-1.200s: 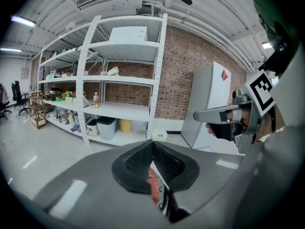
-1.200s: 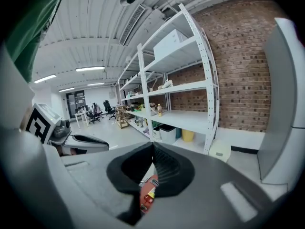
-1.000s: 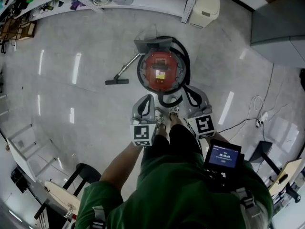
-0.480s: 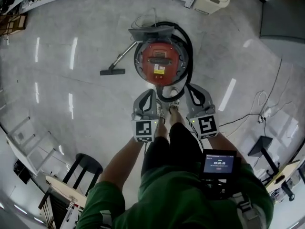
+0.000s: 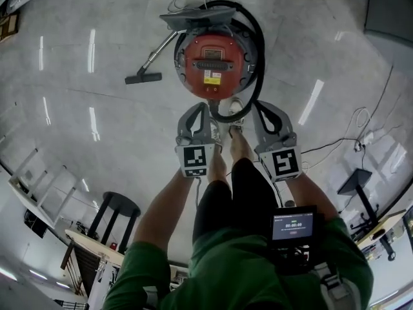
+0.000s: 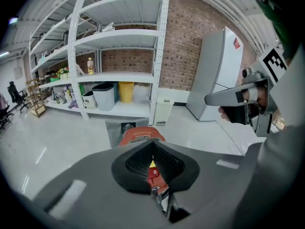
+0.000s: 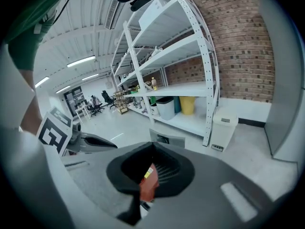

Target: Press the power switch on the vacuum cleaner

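**While the left tongs (image 5: 201, 108) and the right tongs (image 5: 257, 106) are pointing forward, clenched and empty, a red vacuum cleaner (image 5: 213, 63) is sitting just ahead**

Each pair is showing its jaws pressed together at the tips, with nothing caught between them. A person in a green top is holding the tongs side by side, one in each hand, and neither pair is touching anything. The round vacuum cleaner is standing on the pale floor (image 5: 97, 128) just beyond the tips, close to the person's feet. A black hose (image 5: 256, 37) is curling around its right side. Its floor nozzle (image 5: 143, 78) is lying off to the left. White shelves (image 6: 119, 80) are standing behind it against a brick wall.
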`<state>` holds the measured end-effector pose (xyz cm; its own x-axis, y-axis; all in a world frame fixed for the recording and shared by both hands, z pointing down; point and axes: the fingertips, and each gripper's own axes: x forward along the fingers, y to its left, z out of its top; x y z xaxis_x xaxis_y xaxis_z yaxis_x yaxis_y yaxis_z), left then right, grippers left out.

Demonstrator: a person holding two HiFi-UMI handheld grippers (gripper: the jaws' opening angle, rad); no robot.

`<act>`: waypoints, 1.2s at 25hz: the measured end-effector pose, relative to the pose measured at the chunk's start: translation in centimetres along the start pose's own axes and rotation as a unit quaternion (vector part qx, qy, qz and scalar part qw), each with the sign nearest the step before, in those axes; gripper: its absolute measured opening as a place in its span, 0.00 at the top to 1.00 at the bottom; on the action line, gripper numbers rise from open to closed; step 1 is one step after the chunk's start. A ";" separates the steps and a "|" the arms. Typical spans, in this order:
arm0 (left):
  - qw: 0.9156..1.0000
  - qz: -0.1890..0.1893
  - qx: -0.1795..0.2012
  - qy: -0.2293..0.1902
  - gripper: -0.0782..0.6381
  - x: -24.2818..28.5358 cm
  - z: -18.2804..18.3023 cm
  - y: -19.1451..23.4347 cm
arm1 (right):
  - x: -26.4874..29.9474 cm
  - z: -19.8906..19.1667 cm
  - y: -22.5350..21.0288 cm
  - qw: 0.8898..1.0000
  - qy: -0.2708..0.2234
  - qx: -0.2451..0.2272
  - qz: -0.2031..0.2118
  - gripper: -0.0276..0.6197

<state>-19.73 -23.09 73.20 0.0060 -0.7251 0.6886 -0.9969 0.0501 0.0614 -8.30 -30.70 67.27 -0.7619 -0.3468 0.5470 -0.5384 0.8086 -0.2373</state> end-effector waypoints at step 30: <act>0.995 -0.028 0.011 0.095 0.88 10.5 -12.0 1.0 | 5.1 -9.5 -1.6 0.998 0.055 0.002 0.026 0.95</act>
<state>-19.74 -22.41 89.13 0.0748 -0.5837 0.8085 -0.9960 -0.0041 0.0891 -7.90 -29.26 78.02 -0.7443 -0.2502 0.6192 -0.5016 0.8215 -0.2711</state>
